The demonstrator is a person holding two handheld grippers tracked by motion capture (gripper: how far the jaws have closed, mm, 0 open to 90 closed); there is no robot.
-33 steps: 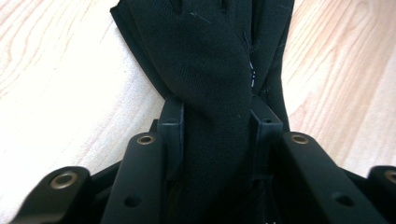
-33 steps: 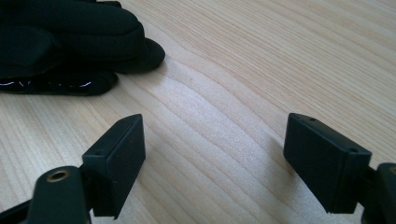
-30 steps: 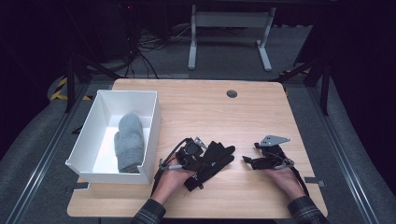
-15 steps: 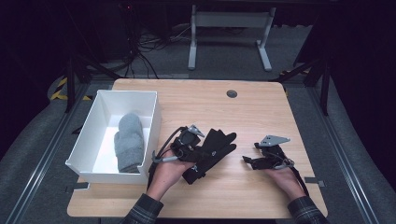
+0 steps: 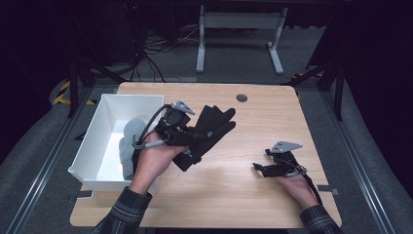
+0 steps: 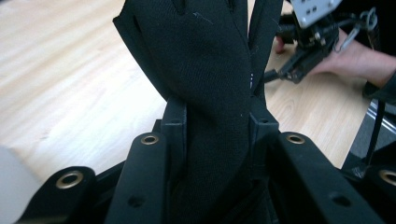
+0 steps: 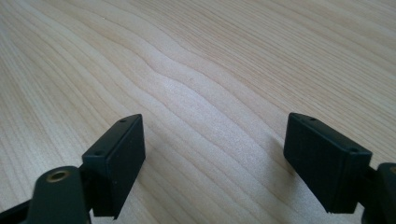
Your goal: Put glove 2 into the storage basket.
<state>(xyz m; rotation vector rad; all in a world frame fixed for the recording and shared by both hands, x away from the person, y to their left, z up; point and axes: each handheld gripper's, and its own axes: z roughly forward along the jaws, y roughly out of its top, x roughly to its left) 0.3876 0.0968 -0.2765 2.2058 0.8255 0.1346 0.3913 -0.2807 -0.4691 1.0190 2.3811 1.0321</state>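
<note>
A black glove (image 5: 207,130) hangs above the wooden table (image 5: 243,195), lifted off the surface. My left gripper (image 5: 187,139) is shut on the black glove (image 6: 210,84), with the fabric pinched between the two jaws in the left gripper view. A grey mitten (image 5: 129,146) lies inside the white bin (image 5: 95,141) at the table's left, partly behind the left hand. My right gripper (image 5: 260,168) rests low at the right side of the table, and the right gripper (image 7: 215,154) stands open over bare wood.
The white bin sits against the table's left edge. A round cable hole (image 5: 241,98) marks the table's far side. A metal stand (image 5: 238,29) is on the floor behind the table. The other hand's gripper (image 6: 308,42) appears farther off in the left gripper view.
My left gripper has lifted the black glove and carried it up and to the left, toward the white bin. The right gripper has stayed in place.
</note>
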